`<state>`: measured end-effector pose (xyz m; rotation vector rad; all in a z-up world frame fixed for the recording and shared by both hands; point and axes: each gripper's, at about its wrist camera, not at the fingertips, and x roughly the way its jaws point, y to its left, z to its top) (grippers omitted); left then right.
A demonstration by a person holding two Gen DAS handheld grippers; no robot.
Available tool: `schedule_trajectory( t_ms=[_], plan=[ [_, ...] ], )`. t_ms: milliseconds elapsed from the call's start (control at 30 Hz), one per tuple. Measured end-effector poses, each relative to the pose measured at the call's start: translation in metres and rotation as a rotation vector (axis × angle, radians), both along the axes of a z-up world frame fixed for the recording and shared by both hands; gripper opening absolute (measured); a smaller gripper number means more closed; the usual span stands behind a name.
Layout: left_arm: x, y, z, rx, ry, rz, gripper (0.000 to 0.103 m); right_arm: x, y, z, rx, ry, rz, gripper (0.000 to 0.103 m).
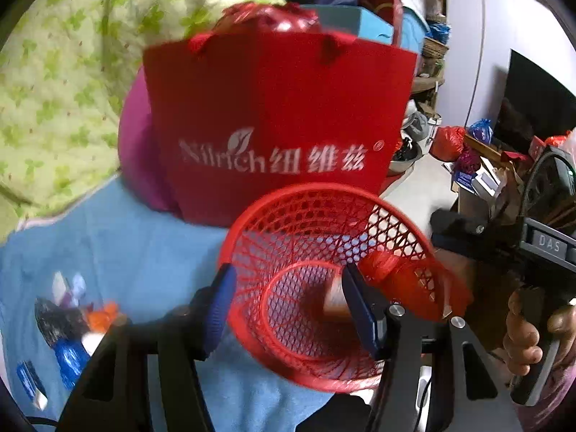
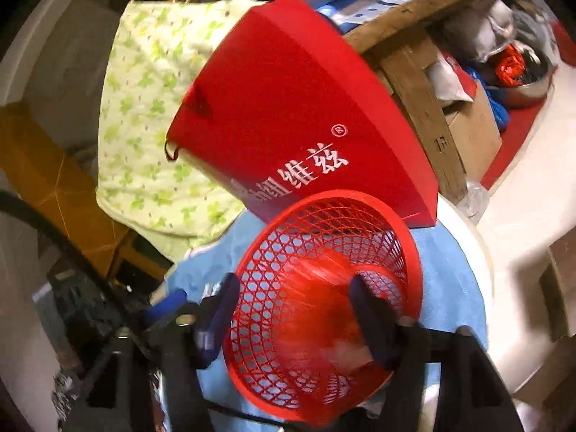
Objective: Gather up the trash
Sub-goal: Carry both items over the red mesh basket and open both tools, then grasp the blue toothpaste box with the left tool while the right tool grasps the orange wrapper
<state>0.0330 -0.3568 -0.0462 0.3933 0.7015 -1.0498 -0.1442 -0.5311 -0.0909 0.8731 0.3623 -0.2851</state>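
Round red lattice-mesh plastic basket (image 1: 324, 277), tilted.

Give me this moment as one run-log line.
left tongs: open, straddling red mesh basket rim | right tongs: open over basket, blurred red trash between fingers | wrappers on blue cloth

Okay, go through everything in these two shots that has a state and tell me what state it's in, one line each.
red mesh basket: tilted, mouth facing the cameras, some trash inside.
red gift bag: upright behind the basket, stuffed full.
wrappers: loose on the blue cloth, not yet collected.
left gripper: open, fingers astride the basket wall.
right gripper: open at the basket mouth, blurred red item between its fingers.
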Motion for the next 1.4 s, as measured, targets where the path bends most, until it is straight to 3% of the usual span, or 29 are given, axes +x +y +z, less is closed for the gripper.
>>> schedule_trajectory(
  t_ms=[67, 200, 333, 533, 667, 833, 1000, 1133, 1400],
  plan=[
    [0.01, 0.009, -0.004, 0.002, 0.014, 0.023, 0.062, -0.004, 0.002, 0.0, -0.022, 0.018, -0.021, 0.068],
    [0.017, 0.062, -0.014, 0.007, -0.036, 0.086, 0.067, -0.005, 0.021, 0.015, -0.071, -0.045, 0.005, 0.068],
    [0.032, 0.139, -0.027, 0.016, -0.038, 0.222, 0.069, 0.008, 0.058, 0.042, -0.167, -0.1, 0.103, 0.068],
    [0.072, 0.271, -0.061, 0.071, -0.052, 0.522, 0.069, 0.055, 0.124, 0.063, -0.24, -0.128, 0.298, 0.068],
    [0.098, 0.349, -0.076, 0.113, -0.05, 0.715, 0.069, 0.106, 0.17, 0.054, -0.234, -0.091, 0.425, 0.068],
    [0.123, 0.409, -0.088, 0.093, -0.01, 0.85, 0.069, 0.174, 0.207, 0.014, -0.162, 0.022, 0.536, 0.068],
    [0.148, 0.426, -0.103, 0.079, 0.04, 0.903, 0.069, 0.226, 0.215, -0.038, -0.036, 0.148, 0.562, 0.068],
    [0.175, 0.414, -0.106, 0.05, 0.075, 0.89, 0.07, 0.263, 0.205, -0.073, 0.049, 0.231, 0.526, 0.068],
    [0.254, 0.386, -0.115, 0.064, 0.122, 0.938, 0.074, 0.328, 0.175, -0.093, 0.139, 0.25, 0.44, 0.068]
  ],
)
